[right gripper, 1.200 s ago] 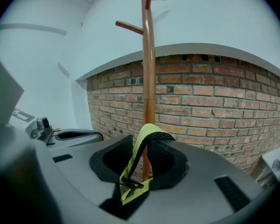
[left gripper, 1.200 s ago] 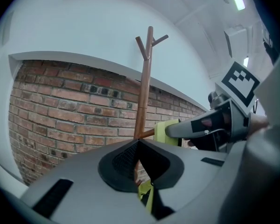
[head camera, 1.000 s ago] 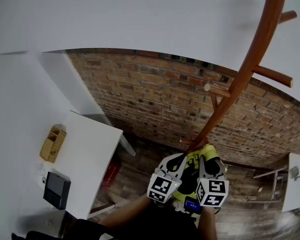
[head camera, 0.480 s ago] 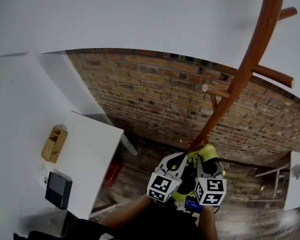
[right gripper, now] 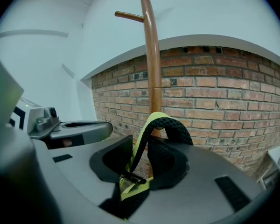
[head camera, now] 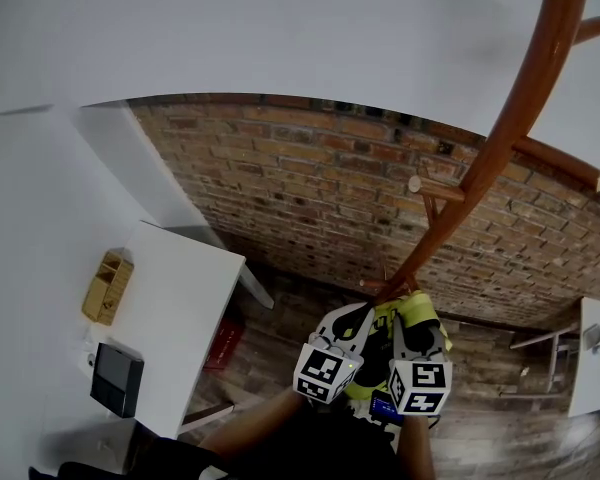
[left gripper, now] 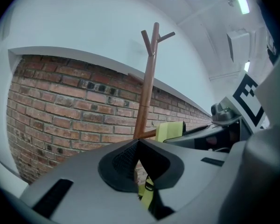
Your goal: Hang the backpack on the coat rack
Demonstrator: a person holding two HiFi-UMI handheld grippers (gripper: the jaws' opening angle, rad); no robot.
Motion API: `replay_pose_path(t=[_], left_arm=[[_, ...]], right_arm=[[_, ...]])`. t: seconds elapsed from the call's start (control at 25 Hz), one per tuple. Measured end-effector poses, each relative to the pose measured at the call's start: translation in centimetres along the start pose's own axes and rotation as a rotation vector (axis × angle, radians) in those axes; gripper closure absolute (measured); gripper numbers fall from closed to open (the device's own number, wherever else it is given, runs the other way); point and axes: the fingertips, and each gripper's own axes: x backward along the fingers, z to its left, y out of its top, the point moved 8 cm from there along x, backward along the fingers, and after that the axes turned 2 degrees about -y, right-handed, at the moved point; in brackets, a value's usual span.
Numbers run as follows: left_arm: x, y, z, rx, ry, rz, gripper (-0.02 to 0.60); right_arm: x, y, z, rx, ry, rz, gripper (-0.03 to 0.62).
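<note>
Your left hand-held gripper [left gripper: 138, 148] and right hand-held gripper [right gripper: 139, 158] are both pinched shut on the straps [right gripper: 171, 125] of the backpack [head camera: 420, 306], held low by the coat rack [head camera: 500, 148], so lift high and drop a strap cleanly over a peg [head camera: 438, 185].

The room is bright and evenly lit. In my left gripper view a ceiling lamp [left gripper: 241, 1] glares white at the top right, and the white wall [left gripper: 84, 27] is almost washed out. The brick wall [head camera: 310, 198] carries no hard shadows; only the floor under the white table [head camera: 180, 308] is dim. All lenses are wide: the coat rack [head camera: 520, 98] bends in the head view, and both gripper views have black corners. The backpack strap [right gripper: 170, 125] is sharp enough to show its mesh.
</note>
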Motion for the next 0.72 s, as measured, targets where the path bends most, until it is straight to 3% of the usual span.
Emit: replay_pose_path(t=[0.28,0.72], left_arm=[[0.3,-0.2,-0.2,0.005,0.008,0.0,0.575],[0.9,0.2,0.7,0.002,0.099,-0.014,0.575]], right_arm=[[1.0,-0.5,-0.2,0.018,-0.017,0.005,0.488],[0.4,-0.3,-0.4,0.065,0.031,0.007,0.488]])
